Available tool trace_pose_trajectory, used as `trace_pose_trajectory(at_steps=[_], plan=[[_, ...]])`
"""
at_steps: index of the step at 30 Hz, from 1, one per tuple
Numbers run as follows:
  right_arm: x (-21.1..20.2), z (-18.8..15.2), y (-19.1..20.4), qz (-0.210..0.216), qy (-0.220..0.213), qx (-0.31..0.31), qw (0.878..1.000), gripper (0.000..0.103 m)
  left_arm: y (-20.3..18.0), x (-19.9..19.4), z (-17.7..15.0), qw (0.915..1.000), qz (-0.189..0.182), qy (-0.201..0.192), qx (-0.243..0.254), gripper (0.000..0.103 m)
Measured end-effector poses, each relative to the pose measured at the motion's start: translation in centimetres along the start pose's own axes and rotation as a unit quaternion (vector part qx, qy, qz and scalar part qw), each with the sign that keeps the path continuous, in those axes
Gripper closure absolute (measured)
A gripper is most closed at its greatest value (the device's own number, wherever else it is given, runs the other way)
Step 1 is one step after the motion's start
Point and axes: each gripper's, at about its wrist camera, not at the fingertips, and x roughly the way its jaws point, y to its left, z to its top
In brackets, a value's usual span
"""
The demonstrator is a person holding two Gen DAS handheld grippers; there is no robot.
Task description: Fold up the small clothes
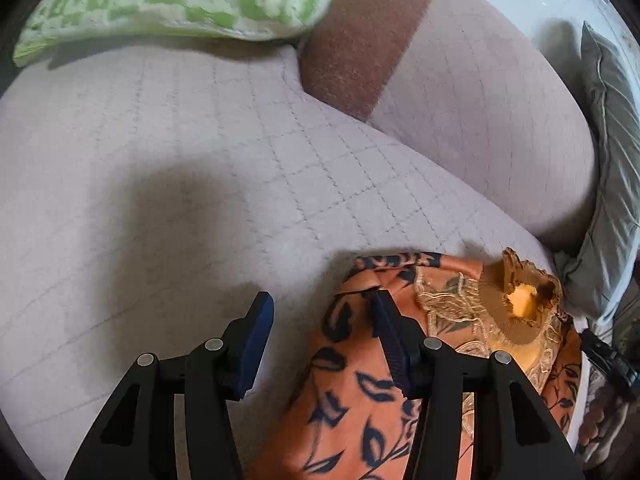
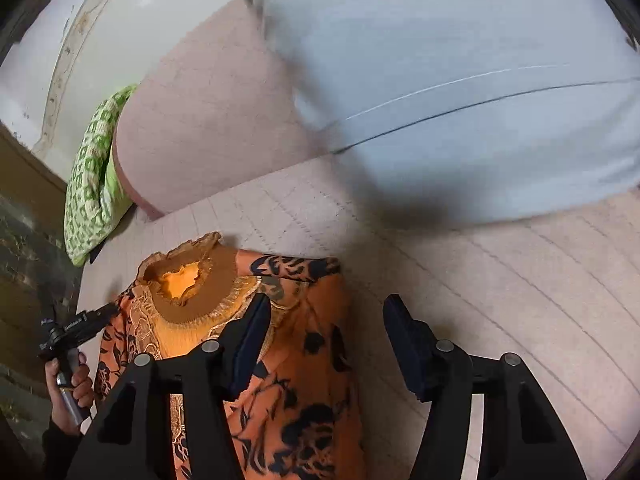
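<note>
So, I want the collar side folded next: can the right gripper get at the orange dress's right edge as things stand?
Probably yes: the right gripper hangs open over the orange dress, one finger above the print, the other above bare bedspread, with nothing between.

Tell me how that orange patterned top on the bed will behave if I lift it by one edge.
The orange top will probably drape and sag, since it already lies in soft creases. It looks thin, so likely light. The gathered collar may hold its shape a little better.
</note>
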Motion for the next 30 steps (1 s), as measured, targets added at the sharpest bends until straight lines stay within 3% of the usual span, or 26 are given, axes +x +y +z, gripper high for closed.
trace_pose_trajectory(at_steps=[1, 2, 4, 5, 9, 13, 17, 23, 28, 30], plan=[[0.8, 0.2, 0.4, -0.002, 0.009, -0.005, 1.000, 0.054, -0.1, 0.2, 0.1, 1.0000, -0.001, -0.001, 0.000, 0.057], [1.6, 0.3, 0.8, -0.011, 0.017, -0.007, 1.000, 0.069, -0.4, 0.6, 0.2, 0.9999, 0.010, -0.006, 0.005, 0.061], [2.6, 0.7, 1.2, -0.044, 0.029, -0.011, 0.999, 0.081, -0.7, 1.1, 0.2, 0.9998, 0.015, -0.002, 0.015, 0.087], [3.0, 0.8, 1.3, -0.053, 0.036, -0.014, 0.998, 0.086, -0.9, 1.2, 0.1, 0.9997, 0.012, 0.002, 0.019, 0.089], [0.0, 0.2, 1.8, -0.048, -0.005, -0.030, 0.998, 0.088, -1.8, -2.1, -0.5, 0.9981, 0.001, -0.035, 0.052, 0.092], [-5.7, -1.5, 2.5, -0.022, -0.047, -0.038, 0.998, 0.089, -1.4, -7.6, -1.9, 0.9955, -0.036, -0.075, 0.044, 0.093], [-12.0, -4.3, 3.4, 0.002, -0.077, -0.052, 0.996, 0.089, -1.6, -14.5, -5.4, 0.9895, -0.064, -0.113, 0.063, 0.093], [-19.7, -11.4, 3.5, 0.020, -0.092, -0.061, 0.994, 0.089, -0.5, -23.7, -13.6, 0.9843, -0.082, -0.140, 0.068, 0.096], [-24.1, -19.4, 3.9, 0.022, -0.087, -0.085, 0.992, 0.089, 1.9, -28.9, -23.2, 0.9854, -0.086, -0.137, 0.054, 0.097], [-25.2, -22.5, 4.0, 0.015, -0.083, -0.095, 0.992, 0.089, 3.4, -30.5, -25.6, 0.9862, -0.104, -0.126, 0.028, 0.097]])
